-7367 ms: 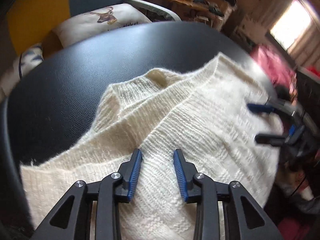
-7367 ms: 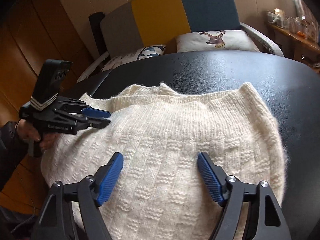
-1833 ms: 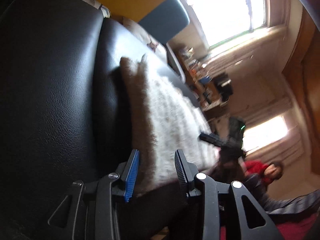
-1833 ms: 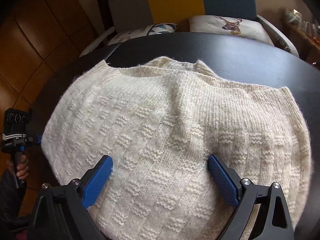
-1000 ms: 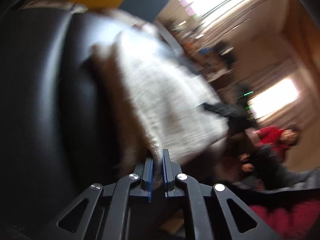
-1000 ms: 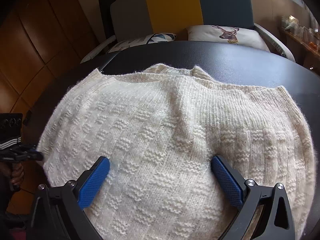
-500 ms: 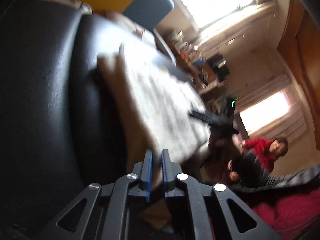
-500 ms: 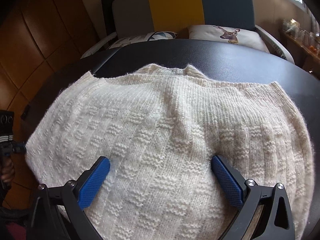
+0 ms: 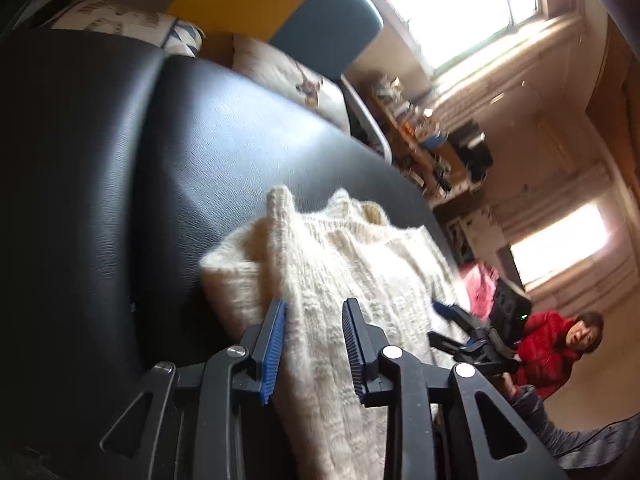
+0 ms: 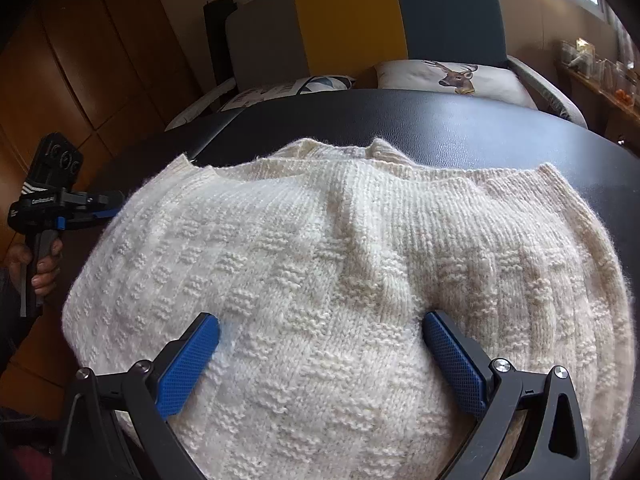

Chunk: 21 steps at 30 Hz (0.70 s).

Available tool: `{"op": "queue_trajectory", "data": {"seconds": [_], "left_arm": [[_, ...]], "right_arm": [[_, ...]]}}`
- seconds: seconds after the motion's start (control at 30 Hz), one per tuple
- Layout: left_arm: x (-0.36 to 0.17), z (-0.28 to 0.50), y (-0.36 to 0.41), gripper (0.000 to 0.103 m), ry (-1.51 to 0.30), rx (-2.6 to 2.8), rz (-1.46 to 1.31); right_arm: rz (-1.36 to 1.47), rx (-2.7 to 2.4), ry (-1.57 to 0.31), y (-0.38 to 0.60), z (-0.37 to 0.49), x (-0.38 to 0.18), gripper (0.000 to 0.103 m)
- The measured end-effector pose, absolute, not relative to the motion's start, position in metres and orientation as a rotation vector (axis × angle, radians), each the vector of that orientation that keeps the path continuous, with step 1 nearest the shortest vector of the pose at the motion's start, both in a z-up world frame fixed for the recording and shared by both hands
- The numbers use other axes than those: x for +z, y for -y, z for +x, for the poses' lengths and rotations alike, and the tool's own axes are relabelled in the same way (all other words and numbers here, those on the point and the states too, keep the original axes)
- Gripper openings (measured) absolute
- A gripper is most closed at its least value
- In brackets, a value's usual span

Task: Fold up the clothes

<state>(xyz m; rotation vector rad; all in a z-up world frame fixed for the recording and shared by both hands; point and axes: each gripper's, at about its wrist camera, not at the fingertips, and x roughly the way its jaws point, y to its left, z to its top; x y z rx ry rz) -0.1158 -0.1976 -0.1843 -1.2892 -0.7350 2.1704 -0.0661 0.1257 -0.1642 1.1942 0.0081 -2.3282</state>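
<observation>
A cream sweater point(image 10: 340, 272) lies on the black counter point(image 10: 460, 128). The left hand-held gripper point(image 9: 314, 344) stands apart around its edge. The right hand-held gripper point(image 10: 320, 356) is spread wide over it.

Wood-panelled wall point(image 10: 80, 40); grey, yellow and teal sofa point(image 10: 360, 20) with deer cushion point(image 10: 452, 74); bright windows point(image 9: 460, 4); cluttered shelf point(image 9: 424, 152).

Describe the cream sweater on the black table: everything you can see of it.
The cream sweater is a fuzzy knit with ribbed bands and a raised block pattern. It lies on the black leather-look table, folded into a compact bundle, layers doubled at its far edge, with its near part running out of view. The right gripper stands over it, jaws wide open. The left gripper, jaws open, straddles its left edge.
</observation>
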Motion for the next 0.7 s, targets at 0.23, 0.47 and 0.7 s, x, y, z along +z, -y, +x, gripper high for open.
{"op": "queue_trajectory", "data": {"seconds": [0.23, 0.47, 0.7], "left_arm": [[-0.178, -0.105, 0.199, 0.001, 0.627, 2.383, -1.298], [-0.203, -0.106, 0.221, 0.002, 0.809, 2.383, -1.347], [-0.181, -0.101, 0.236, 0.023, 0.889, 2.301, -1.202]], "right_arm": [[1.174, -2.368, -0.021, -0.122, -0.061, -0.164, 0.103], [1.153, -2.381, -0.013, -0.123, -0.059, -0.165, 0.103], [1.144, -2.384, -0.021, -0.123, -0.058, -0.166, 0.103]]}}
